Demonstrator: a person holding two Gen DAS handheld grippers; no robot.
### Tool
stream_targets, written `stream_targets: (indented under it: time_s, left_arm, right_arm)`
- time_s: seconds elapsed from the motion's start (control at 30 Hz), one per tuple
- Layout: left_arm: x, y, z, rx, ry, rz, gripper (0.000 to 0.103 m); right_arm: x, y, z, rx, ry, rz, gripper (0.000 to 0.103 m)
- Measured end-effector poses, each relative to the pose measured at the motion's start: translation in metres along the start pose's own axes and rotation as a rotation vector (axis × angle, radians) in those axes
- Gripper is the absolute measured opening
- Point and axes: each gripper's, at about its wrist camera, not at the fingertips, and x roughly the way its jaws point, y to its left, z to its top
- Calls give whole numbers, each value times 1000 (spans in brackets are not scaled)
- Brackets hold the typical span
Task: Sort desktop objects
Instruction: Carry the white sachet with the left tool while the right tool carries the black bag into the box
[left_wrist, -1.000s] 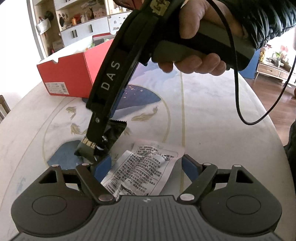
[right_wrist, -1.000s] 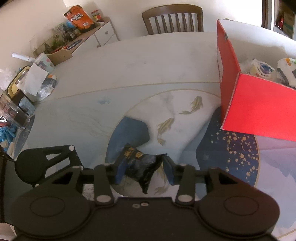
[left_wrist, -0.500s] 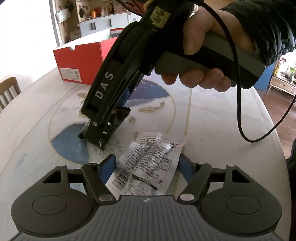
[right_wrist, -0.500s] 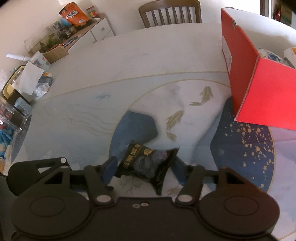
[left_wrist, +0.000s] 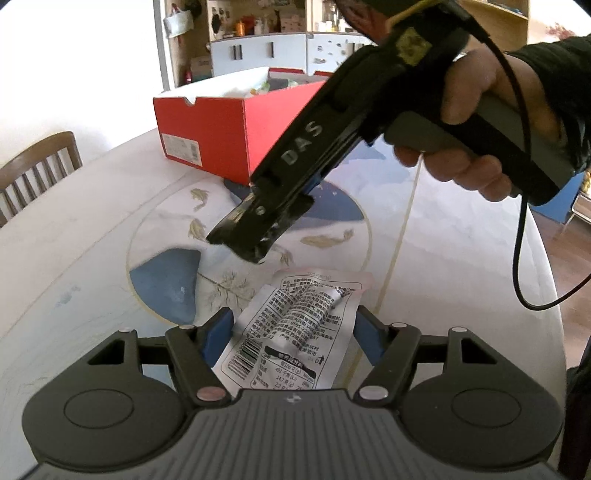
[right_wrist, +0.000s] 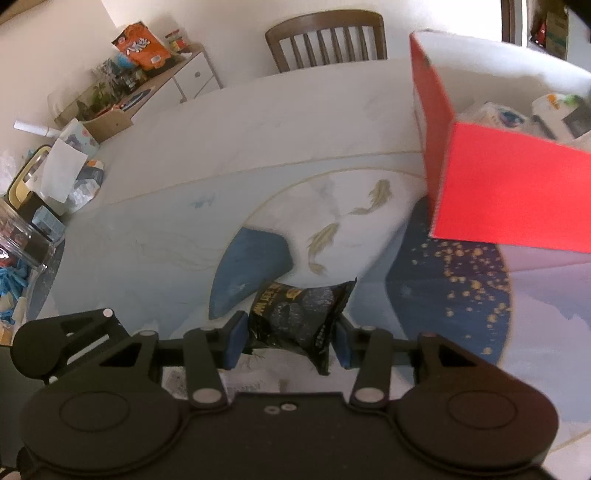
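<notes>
The black snack packet (right_wrist: 295, 321) sits between the blue pads of my right gripper (right_wrist: 288, 338), lifted clear of the table (right_wrist: 295, 122). My jaws there are closing on it and both pads already touch its sides. The white printed sachet (left_wrist: 295, 332) lies flat on the table between the fingers of my left gripper (left_wrist: 291, 332); those jaws stand apart, one pad at each edge of the sachet, and I cannot say they press it.

The risks, as I judge them: the black packet is soft and puffy and I hold it low, near one corner, so it could swing or slide out on the way to the red box (right_wrist: 509, 188). The sachet is thin and flat against the tabletop, so my left pads may skate over it or only crumple it instead of getting under an edge. My two grippers are also near each other, with the right one hanging just above and beyond the sachet in the left view (left_wrist: 258, 236), so a careless move could knock them together.
</notes>
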Motion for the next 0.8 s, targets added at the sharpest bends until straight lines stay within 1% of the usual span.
stream_targets:
  time_s: [0.17,0.43,0.63,0.8]
  left_arm:
    - [-14,-6,15,-27,-21,31,70]
    - [-38,-18,43,-31,-60,78,70]
    - [-50,-22,73,-28,-89,117,70]
    - [-52,-25,102,-12,-117,155,70]
  right_arm:
    - [-25,-5,1,5,-32,-5,46]
    - [-68,-11,6,0,-89,2,46]
    - [-97,-19,13,1,-144,-5,46]
    - [-119,-31,20,-6,-189,-9,47]
